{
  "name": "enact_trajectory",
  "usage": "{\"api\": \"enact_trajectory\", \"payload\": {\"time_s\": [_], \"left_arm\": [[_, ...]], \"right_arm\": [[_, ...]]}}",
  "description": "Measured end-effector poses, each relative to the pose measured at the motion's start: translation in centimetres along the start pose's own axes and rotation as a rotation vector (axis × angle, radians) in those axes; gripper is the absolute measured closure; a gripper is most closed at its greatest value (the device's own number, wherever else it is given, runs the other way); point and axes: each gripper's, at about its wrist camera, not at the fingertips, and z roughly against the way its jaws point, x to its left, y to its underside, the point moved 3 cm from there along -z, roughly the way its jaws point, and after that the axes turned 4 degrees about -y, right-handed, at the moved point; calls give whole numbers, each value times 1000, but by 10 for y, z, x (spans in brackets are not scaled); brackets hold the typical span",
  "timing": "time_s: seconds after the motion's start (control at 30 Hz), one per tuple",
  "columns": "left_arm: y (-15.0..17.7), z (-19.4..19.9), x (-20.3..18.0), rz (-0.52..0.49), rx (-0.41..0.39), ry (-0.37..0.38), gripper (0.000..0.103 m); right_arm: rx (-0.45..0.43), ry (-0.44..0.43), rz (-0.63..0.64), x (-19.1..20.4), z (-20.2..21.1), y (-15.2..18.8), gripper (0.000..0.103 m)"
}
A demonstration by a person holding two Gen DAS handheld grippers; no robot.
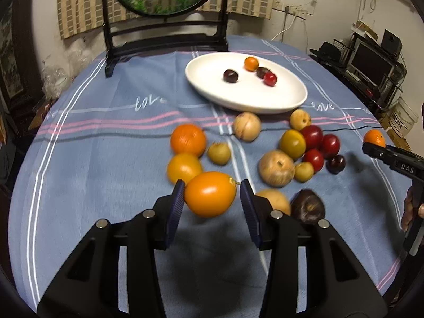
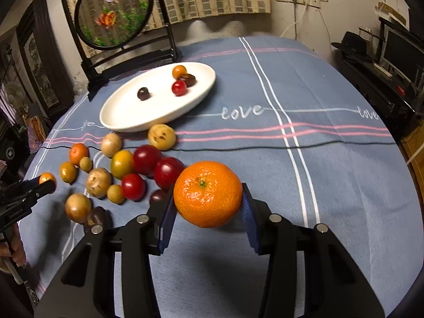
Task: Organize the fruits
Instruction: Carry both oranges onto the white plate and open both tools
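Left wrist view shows the left tool [image 1: 212, 198] clamped on a smooth orange-yellow oval fruit [image 1: 210, 193], both blue pads pressed against its sides and the fruit lifted clear of the blue striped cloth [image 1: 106, 159] that covers the bench. At about 11 o'clock from that fruit lie a yellow-orange fruit [image 1: 183, 167] and a round orange [image 1: 188, 139], touching one another, with a small greenish-yellow fruit [image 1: 219, 153] just beside them. At 2 o'clock sits a tight cluster of tan, yellow and red fruits [image 1: 304, 148], and a dark wrinkled fruit [image 1: 308, 206] lies at 3 o'clock, partly behind the tool's finger. Farther out at 12 o'clock the white oval plate [image 1: 212, 90] carries four small fruits: one orange, two dark, one red. In the right wrist view the right tool [image 2: 208, 209] is clamped on a dimpled mandarin [image 2: 207, 193], stem end facing the camera, held above the cloth. The plate [image 2: 124, 116] lies at 11 o'clock from it, and a dark-framed round screen [image 2: 114, 10] stands beyond.
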Motion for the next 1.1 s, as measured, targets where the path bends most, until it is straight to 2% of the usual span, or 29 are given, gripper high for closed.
{"api": "enact_trajectory", "payload": {"time_s": [0.33,0.5,0.73,0.8,1.0,1.1], "left_arm": [[-62,-10,-21,-38,-25,15,60],[-94,-30,-23,-8,-18,10,60],[-132,-72,-27,16,3,-41,60],[-141,-84,-29,21,9,-36,60],[-174,-142,-19,117,84,-10,60],[-183,-164,-13,147,96,-41,60]], "right_arm": [[-41,-23,87,23,-6,-40,57],[-42,-35,136,37,-25,-67,57],[-16,-46,184,52,-65,-97,57],[-10,-45,198,57,-80,-108,57],[14,-34,262,77,-128,-135,57],[41,-19,276,83,-156,-145,57]]}}
